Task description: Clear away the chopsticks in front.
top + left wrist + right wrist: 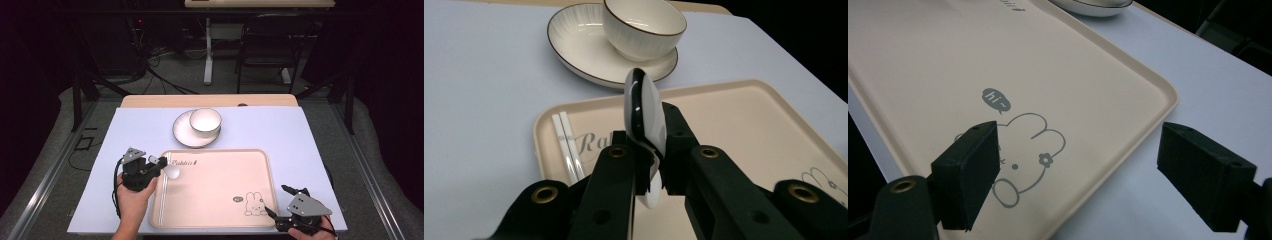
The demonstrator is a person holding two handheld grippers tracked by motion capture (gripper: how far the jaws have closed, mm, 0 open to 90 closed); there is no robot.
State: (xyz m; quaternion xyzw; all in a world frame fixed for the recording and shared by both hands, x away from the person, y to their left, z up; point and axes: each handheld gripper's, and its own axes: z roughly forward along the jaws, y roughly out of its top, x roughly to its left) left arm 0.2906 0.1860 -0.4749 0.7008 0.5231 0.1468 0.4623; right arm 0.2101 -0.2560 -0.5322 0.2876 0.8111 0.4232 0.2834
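Note:
My left gripper (150,167) hovers over the left end of the beige tray (215,215), shut on a white ceramic spoon (170,172). In the left gripper view the spoon (644,100) stands on edge between the jaws of the left gripper (650,137), its bowl pointing away from me and a dark rim showing. A pair of white chopsticks (566,145) lies on the tray along its left side. My right gripper (278,201) rests at the tray's near right corner; in its own view the right gripper (1088,170) is open with nothing between the jaws, beside a printed rabbit (1023,160).
Beyond the tray, a white bowl (205,120) with a dark rim sits on a white plate (184,134) on the pale blue tabletop (280,135). A chair (265,45) and a desk leg (207,50) stand on the floor past the table's far edge.

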